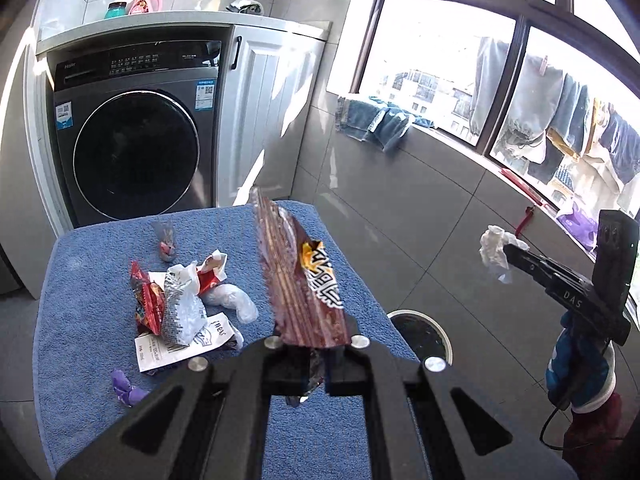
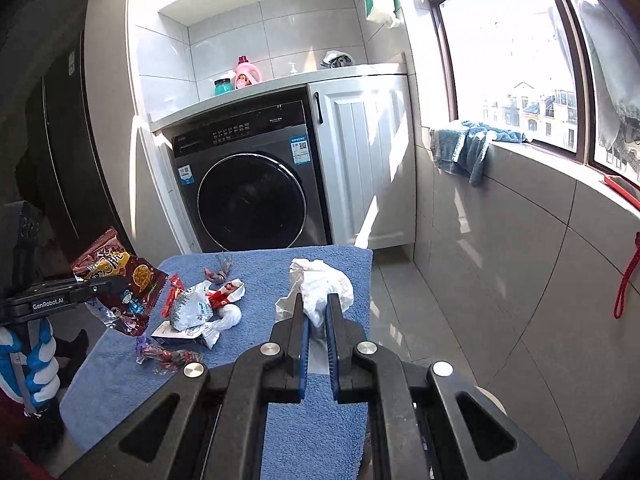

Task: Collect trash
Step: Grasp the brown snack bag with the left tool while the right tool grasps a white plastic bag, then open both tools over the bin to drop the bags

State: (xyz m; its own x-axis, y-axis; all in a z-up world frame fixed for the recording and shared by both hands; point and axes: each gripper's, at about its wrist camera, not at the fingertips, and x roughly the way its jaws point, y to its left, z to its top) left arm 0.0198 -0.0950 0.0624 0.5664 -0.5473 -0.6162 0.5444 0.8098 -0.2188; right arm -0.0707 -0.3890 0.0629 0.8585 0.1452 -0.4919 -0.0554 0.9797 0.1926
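The left tool, angled downward, clamps 1 brown foil snack wrapper above the blue towel-covered counter. At right, the right tool pinches 1 crumpled white tissue. About 6 scraps lie left on the counter.

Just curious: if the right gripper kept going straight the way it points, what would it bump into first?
Probably the far end of the blue towel; beyond it the white cabinet door. The right gripper already holds crumpled tissue. Depth is unclear.

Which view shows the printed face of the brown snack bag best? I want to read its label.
The right wrist view: the brown snack bag, clamped in the left gripper, faces that camera, cartoon print visible. The left wrist view shows the bag nearly edge-on, rising from its own closed fingers, with only partial lettering.
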